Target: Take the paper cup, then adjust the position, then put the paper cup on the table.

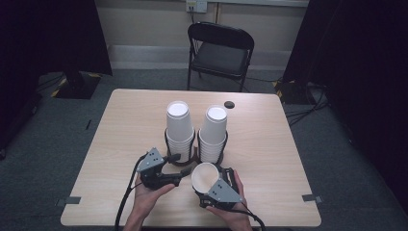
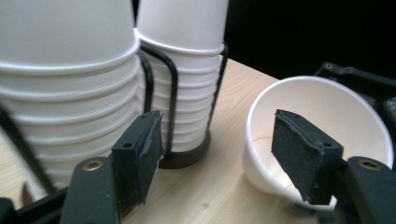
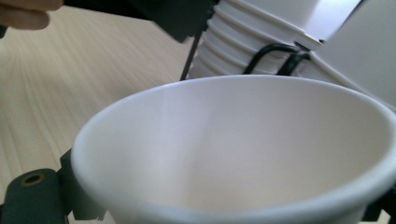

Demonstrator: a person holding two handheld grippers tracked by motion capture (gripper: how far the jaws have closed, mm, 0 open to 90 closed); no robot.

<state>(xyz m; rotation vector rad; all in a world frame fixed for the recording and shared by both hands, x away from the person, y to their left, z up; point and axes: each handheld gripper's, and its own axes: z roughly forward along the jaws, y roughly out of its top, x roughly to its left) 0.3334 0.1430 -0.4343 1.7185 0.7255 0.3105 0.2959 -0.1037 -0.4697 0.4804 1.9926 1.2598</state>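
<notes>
Single white paper cup [image 1: 205, 176] sits gripped in the right claw [image 1: 210, 185], mouth tilted up. Judged light, thin-walled, easily crushed; best held low on the wall. Left claw [image 2: 219, 154] stands wide, nothing between its jaws. Beyond it: two cup stacks [image 1: 179, 130] in a black wire holder [image 1: 194, 155] on the table [image 1: 269, 159].

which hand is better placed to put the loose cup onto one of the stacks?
Right. The right gripper already has the loose cup between its fingers, close to the right stack. The left gripper is open, nothing between its fingers, beside the left stack.
</notes>
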